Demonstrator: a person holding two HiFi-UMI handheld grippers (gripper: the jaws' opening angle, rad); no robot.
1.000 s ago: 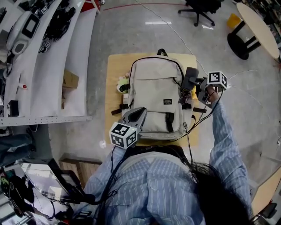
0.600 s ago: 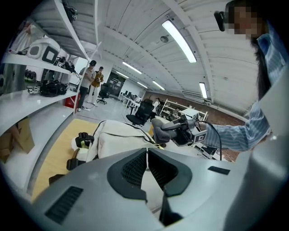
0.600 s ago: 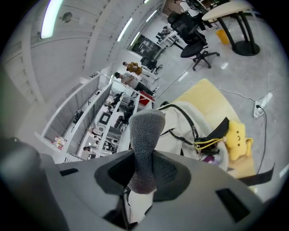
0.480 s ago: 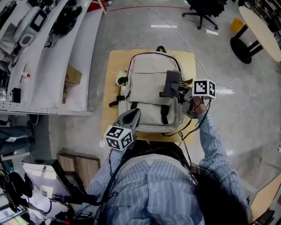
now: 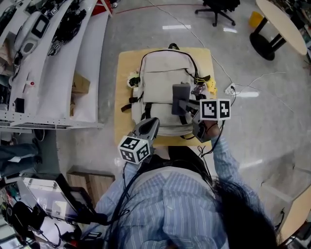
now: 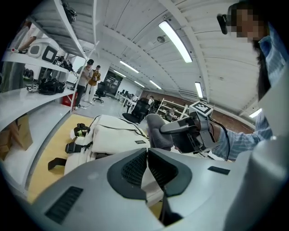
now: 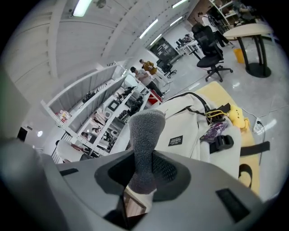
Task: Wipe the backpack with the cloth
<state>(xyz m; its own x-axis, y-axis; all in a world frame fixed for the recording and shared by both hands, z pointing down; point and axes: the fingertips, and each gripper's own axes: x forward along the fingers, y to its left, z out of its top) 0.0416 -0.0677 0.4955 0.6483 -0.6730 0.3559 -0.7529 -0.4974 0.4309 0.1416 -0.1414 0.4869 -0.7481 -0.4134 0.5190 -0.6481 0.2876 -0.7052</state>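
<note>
A beige backpack lies flat on a small wooden table, also seen in the left gripper view and the right gripper view. My right gripper is shut on a grey cloth and hovers over the lower front of the backpack, right of its middle. Whether the cloth touches the fabric I cannot tell. My left gripper is shut with nothing in it, at the backpack's near edge. The left gripper view shows the cloth just ahead.
White shelving with gear and a cardboard box runs along the left. A yellow toy and a purple item hang at the backpack's right side. An office chair, a round table and a floor cable lie beyond.
My right gripper has carried the cloth leftward from the backpack's right edge onto its front, and toward me. The left gripper stays at the near edge.
</note>
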